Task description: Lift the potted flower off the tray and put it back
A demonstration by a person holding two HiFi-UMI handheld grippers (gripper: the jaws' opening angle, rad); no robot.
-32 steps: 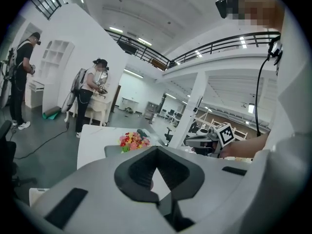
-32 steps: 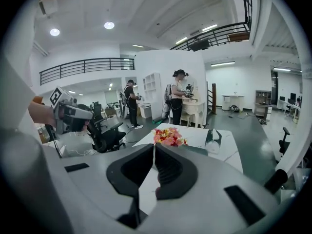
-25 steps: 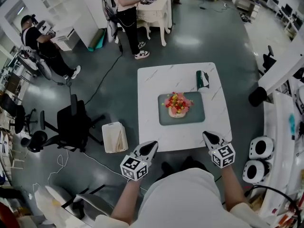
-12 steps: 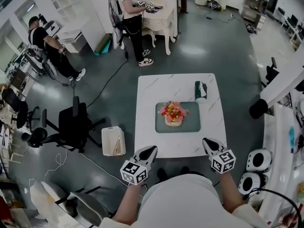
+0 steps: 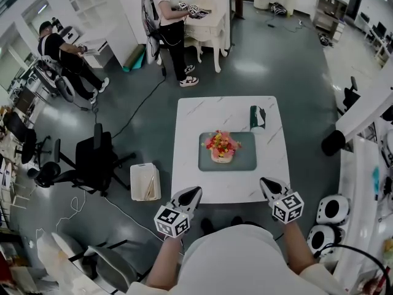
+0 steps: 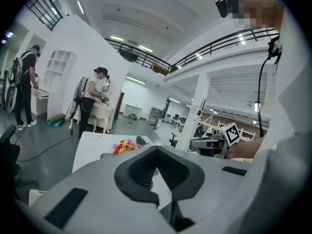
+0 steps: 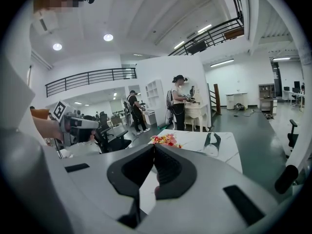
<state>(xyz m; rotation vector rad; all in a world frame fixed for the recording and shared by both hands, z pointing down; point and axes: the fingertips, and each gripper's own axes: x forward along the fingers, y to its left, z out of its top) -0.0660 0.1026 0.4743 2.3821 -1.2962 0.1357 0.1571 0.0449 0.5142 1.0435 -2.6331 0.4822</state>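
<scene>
The potted flower (image 5: 223, 147), red, yellow and pink blooms in a pale pot, stands on the grey-green tray (image 5: 245, 158) in the middle of the white marble table (image 5: 190, 177). It shows small in the left gripper view (image 6: 125, 146) and the right gripper view (image 7: 165, 140). My left gripper (image 5: 193, 195) hovers at the table's near edge, left of the tray, jaws together and empty. My right gripper (image 5: 268, 184) hangs over the near right edge, shut with nothing in it. Both are well short of the tray.
A dark green and white object (image 5: 257, 118) lies on the table beyond the tray. A white bin (image 5: 145, 181) and a black office chair (image 5: 95, 158) stand left of the table. Two people (image 5: 169, 17) stand at desks farther back. White round devices (image 5: 328, 211) sit at right.
Both grippers have edged slightly towards the table's near edge. The head view has shifted, so the table sits lower and more centred.
</scene>
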